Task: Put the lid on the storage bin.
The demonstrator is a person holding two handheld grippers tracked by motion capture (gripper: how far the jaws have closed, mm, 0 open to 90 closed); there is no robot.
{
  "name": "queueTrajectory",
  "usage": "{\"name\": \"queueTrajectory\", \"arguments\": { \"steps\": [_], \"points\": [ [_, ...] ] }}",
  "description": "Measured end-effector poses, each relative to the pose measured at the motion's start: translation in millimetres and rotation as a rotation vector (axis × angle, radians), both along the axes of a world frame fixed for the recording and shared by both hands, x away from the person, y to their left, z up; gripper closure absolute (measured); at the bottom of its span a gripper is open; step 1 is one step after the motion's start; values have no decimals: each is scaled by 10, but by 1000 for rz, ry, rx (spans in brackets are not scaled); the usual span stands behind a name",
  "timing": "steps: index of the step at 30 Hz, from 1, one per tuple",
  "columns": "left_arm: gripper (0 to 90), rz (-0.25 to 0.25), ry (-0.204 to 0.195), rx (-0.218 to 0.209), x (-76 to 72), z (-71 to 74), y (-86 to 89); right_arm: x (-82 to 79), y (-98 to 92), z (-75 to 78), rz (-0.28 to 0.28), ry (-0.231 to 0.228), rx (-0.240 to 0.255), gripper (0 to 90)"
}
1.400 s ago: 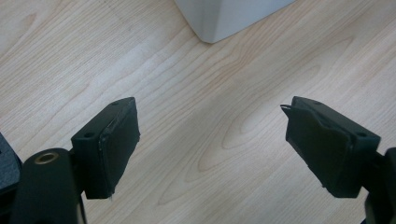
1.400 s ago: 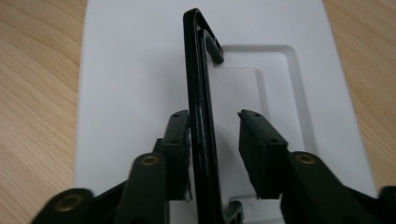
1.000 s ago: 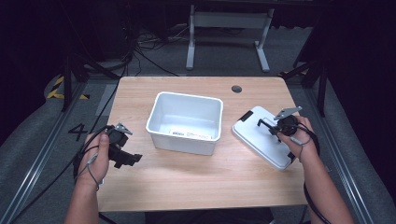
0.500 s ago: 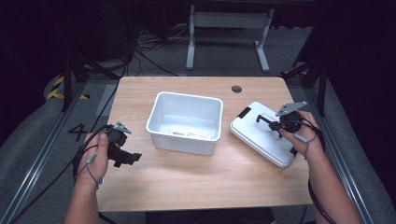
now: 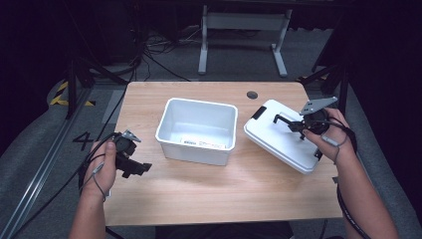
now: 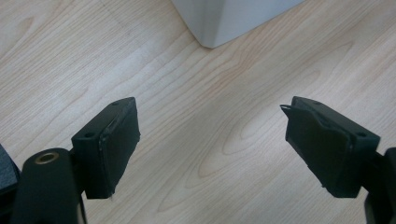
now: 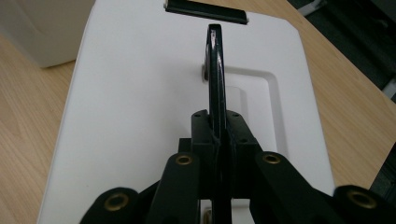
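High view, table (image 5: 199, 199): a pale wooden top seen from above; dark floor, cables and a metal stand lay beyond its far edge.
High view, tub (image 5: 197, 130): an open white tub sat near the middle of the table, its inside bare.
High view, lid (image 5: 278, 139): a white lid with a black clip at its far corner lay tilted just right of the tub; its near edge was at the table, its far end looked raised.
High view, right gripper (image 5: 287, 123): held over the lid by the person's right hand (image 5: 323, 132); its jaws were clenched on the lid's black handle (image 5: 283, 118).
High view, left gripper (image 5: 137, 168): held low over the table's left part by the left hand (image 5: 107, 162), well apart from the tub.
Left gripper view, jaws: spread wide with bare wood between them, grasping nothing; a corner of the tub (image 6: 224, 18) showed at the top.
Right gripper view, jaws: pressed together on the thin, upright black handle (image 7: 215, 70); the white lid (image 7: 130, 93) spread beneath, its clip (image 7: 205, 11) at the far edge, the tub (image 7: 42, 28) at upper left.
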State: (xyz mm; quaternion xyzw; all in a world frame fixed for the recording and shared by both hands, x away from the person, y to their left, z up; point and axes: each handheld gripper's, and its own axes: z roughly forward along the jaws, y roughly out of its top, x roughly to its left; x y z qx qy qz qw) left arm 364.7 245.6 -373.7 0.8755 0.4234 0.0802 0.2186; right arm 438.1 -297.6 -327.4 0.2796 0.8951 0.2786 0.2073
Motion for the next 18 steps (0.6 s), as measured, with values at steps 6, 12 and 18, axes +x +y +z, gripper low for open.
{"name": "queueTrajectory", "arguments": {
  "steps": [6,12,18],
  "points": [
    [181,-10,-3,-2,0,11,4,-22,56,171,24,-17,11,851],
    [181,-8,-1,-7,-3,12,5,-43,140,359,68,-34,34,851],
    [184,-14,-3,-6,-2,16,5,-64,274,513,110,-44,53,851]
  ]
}}
